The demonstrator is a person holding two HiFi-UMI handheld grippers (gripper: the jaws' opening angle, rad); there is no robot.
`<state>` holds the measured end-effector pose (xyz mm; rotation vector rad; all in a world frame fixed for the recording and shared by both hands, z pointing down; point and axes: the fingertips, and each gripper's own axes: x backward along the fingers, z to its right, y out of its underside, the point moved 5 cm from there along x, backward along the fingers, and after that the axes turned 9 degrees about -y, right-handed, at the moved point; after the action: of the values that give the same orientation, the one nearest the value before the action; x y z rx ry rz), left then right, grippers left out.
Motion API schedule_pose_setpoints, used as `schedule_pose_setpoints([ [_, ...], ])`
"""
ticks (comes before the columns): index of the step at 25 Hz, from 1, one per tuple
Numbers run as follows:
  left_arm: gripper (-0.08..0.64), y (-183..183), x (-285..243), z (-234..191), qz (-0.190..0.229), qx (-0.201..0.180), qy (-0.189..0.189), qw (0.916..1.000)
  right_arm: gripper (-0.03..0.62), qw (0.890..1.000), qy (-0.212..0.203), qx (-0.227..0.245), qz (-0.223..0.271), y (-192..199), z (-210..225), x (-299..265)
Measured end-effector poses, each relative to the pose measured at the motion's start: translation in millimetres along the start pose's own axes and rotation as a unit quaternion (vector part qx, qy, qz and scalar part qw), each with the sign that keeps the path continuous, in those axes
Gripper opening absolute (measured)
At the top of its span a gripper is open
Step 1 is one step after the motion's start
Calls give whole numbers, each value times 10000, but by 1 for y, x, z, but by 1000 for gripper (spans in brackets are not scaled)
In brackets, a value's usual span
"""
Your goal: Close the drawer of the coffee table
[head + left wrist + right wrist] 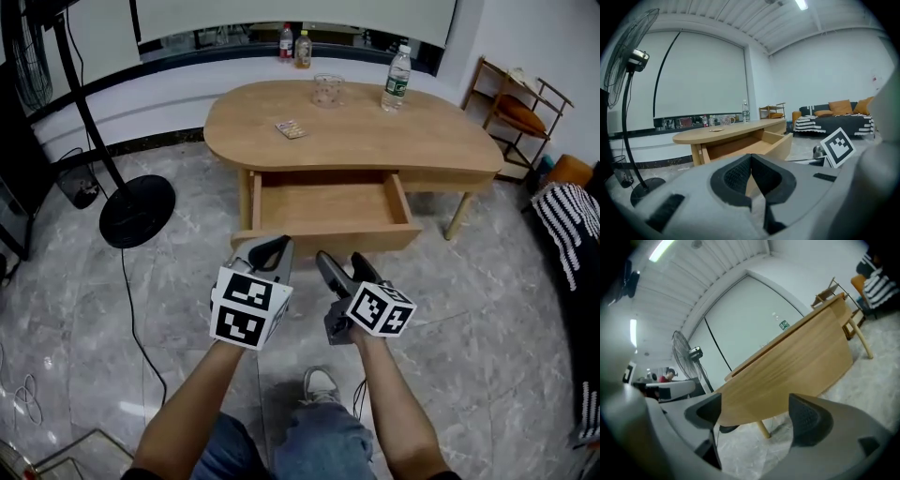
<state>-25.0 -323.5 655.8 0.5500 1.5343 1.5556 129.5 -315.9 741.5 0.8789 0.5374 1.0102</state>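
Note:
The wooden coffee table (pixel 375 131) has its drawer (pixel 323 202) pulled out toward me, with nothing in it; the drawer's front panel (pixel 328 240) faces my grippers. My left gripper (pixel 278 247) hovers just short of that panel's left part, and its pads (pixel 740 171) meet at the tips with nothing between them. My right gripper (pixel 343 265) hangs beside it, a little nearer to me, rolled over. In the right gripper view the right gripper (pixel 757 416) stands open, its gap bare, with the drawer front (pixel 787 371) beyond. The open drawer (pixel 773 143) also shows in the left gripper view.
On the tabletop stand a water bottle (pixel 397 78) and a glass cup (pixel 328 90), with a small packet (pixel 290 129) nearby. A standing fan's round base (pixel 136 211) and its cable (pixel 131 309) lie left of the table. A wooden chair (pixel 516 108) and striped fabric (pixel 572 220) are at the right.

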Motion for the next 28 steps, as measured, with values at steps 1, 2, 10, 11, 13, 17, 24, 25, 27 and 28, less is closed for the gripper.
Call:
schedule_pose_setpoints([
  [1,9,3,1,-1,-14,-4,-9,10000,440,9998,-24,-163,93,2,4,-2],
  [2,9,6,1,-2,-17,-3,-18,10000,446,9994,-41,-309,180,5,8,-4],
  [10,9,26,4,-1,-163,-68,-11,9998,505,9844,-432,-1389,986,20,30,-17],
  [11,9,29,4,-1,-184,-77,-18,9998,509,9817,-478,-1505,1066,21,33,-19],
  [13,9,34,4,-2,-233,-94,-54,9997,512,9764,-595,-1708,1184,20,36,-23],
  [17,9,37,5,-7,-327,-66,-92,9994,518,9684,-697,-2032,1271,17,38,-30],
  [24,9,33,2,-8,-292,-32,-105,9995,499,9680,-528,-2193,1102,14,33,-28],
  [25,9,32,1,-9,-287,-28,-110,9995,499,9681,-501,-2208,1073,12,32,-28],
  [27,9,31,0,-11,-261,-13,-126,9996,499,9680,-433,-2242,1040,8,29,-30],
  [28,9,30,-1,-11,-250,-8,-132,9996,499,9677,-394,-2264,1034,6,28,-30],
])
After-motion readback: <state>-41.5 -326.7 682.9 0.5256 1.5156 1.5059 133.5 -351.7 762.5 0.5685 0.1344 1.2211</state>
